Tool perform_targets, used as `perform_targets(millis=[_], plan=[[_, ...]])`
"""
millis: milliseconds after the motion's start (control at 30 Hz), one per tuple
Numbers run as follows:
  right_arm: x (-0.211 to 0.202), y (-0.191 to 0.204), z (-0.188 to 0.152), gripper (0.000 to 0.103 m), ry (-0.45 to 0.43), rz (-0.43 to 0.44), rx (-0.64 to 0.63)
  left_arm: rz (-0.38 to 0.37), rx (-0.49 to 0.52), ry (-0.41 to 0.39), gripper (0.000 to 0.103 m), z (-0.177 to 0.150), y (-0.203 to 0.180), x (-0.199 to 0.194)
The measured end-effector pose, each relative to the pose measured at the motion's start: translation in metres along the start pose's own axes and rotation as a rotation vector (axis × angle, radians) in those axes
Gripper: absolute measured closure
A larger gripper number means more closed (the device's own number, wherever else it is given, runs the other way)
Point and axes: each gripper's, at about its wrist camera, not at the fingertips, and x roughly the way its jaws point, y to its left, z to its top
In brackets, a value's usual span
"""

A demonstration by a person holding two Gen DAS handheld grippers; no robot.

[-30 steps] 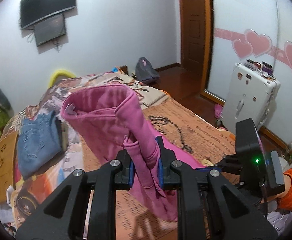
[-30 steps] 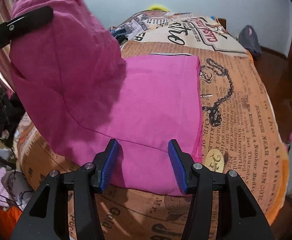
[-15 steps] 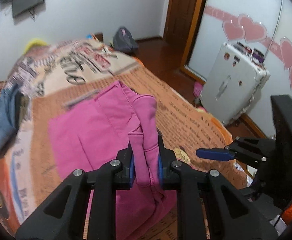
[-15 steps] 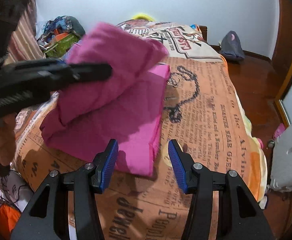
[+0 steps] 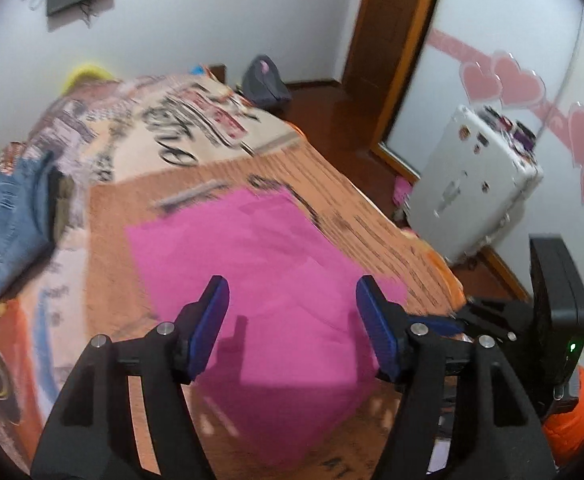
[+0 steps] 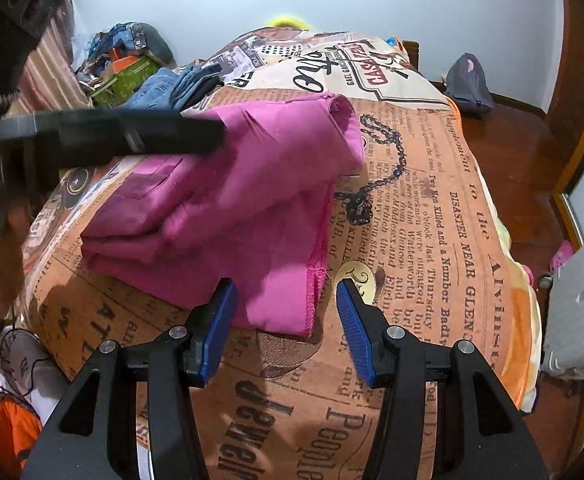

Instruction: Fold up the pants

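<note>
pants [image 5: 260, 280] below open left tool [image 5: 292, 320]

Even indoor light, left view motion-blurred, right view sharper, fisheye-curved dark corners

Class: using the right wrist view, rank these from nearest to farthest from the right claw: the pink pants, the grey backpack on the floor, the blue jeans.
From the right claw:
1. Pink pants, just ahead, left of centre.
2. Blue jeans, far left on the bed.
3. Grey backpack, far right, on the floor beyond the bed.
</note>
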Motion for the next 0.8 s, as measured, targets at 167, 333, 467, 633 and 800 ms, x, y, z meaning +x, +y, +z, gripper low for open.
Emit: perform_targets(millis=[167, 333, 467, 633, 800], plan=[[-0.009, -0.002, -0.002, 0.055, -0.011, -0.003, 0.014, 0.104, -0.031, -0.028, 0.033, 0.019, 0.047, 0.000], [-0.021, -0.004, -0.002, 0.055, -0.029, -0.028, 0.024, 0.182, -0.036, 0.051, 0.033, 0.031, 0.085, 0.042], [-0.031, -0.006, 0.000, 0.055, -0.049, -0.036, 0.048, 0.231, -0.019, 0.117, 0.033, 0.031, 0.102, 0.079], [-0.028, -0.002, 0.007, 0.055, -0.051, 0.012, 0.065, 0.211, 0.013, 0.189, 0.033, 0.021, 0.117, 0.110], [0.005, 0.010, 0.009, 0.055, 0.026, 0.035, 0.020, 0.154, -0.008, 0.196, 0.033, 0.011, 0.132, 0.110]])
